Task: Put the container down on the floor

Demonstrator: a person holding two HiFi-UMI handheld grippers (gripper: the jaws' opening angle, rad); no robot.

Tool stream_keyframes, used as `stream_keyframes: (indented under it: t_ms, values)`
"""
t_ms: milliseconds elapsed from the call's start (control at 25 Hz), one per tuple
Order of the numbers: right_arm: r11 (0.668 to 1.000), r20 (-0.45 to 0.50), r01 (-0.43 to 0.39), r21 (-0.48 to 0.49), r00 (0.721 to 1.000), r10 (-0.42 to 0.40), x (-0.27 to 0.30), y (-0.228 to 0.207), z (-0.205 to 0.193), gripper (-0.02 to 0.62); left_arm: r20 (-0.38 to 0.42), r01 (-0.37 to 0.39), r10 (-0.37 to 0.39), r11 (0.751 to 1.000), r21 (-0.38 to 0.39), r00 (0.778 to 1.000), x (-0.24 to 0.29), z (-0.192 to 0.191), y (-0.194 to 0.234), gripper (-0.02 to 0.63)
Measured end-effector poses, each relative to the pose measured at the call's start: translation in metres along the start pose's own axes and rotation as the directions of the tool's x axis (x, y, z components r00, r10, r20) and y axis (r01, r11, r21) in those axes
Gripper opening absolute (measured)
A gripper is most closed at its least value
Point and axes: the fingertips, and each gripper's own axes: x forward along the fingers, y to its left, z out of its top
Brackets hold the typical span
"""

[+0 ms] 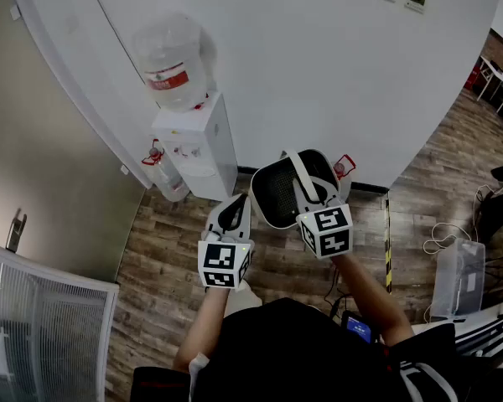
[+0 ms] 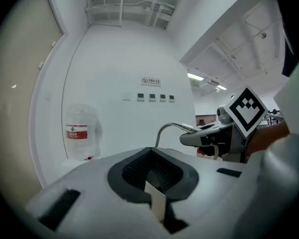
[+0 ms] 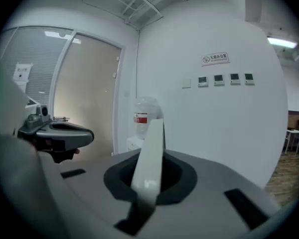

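The container (image 1: 278,193) is a white bin with a black mesh inside, hanging above the wood floor (image 1: 163,266) near the wall. Its pale strap handle (image 1: 302,178) rises to my right gripper (image 1: 312,209), which is shut on it. In the right gripper view the handle (image 3: 150,153) stands up between the jaws of the right gripper (image 3: 148,178). My left gripper (image 1: 232,212) hovers just left of the bin's rim with its jaws together; I cannot tell if it touches. In the left gripper view, the left gripper (image 2: 152,173) hides the bin, and the handle (image 2: 164,128) curves to the right gripper (image 2: 209,136).
A white water dispenser (image 1: 197,145) with a big bottle (image 1: 174,61) stands against the curved wall, left of the bin. A clear plastic box (image 1: 458,279) and cables (image 1: 440,237) lie at the right. A ribbed partition (image 1: 42,333) fills the lower left.
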Motion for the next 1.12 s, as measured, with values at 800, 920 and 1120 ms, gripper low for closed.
stream_keyframes:
  t_ms: [800, 920, 1120]
  values:
    - [0.999, -0.001, -0.023, 0.034, 1.000, 0.023, -0.008, -0.010, -0.009, 0.031, -0.004, 0.022, -0.022, 1.000, -0.019, 1.000, 0.010, 0.000, -0.019, 0.015]
    - [0.999, -0.001, -0.021, 0.038, 1.000, 0.021, -0.010, -0.015, -0.012, 0.031, -0.008, 0.025, -0.025, 0.999, -0.022, 1.000, 0.013, -0.001, -0.025, 0.015]
    - [0.999, -0.011, -0.024, 0.044, 1.000, 0.024, -0.012, -0.022, -0.021, 0.031, -0.009, 0.012, -0.012, 1.000, -0.023, 1.000, 0.020, 0.001, -0.030, 0.015]
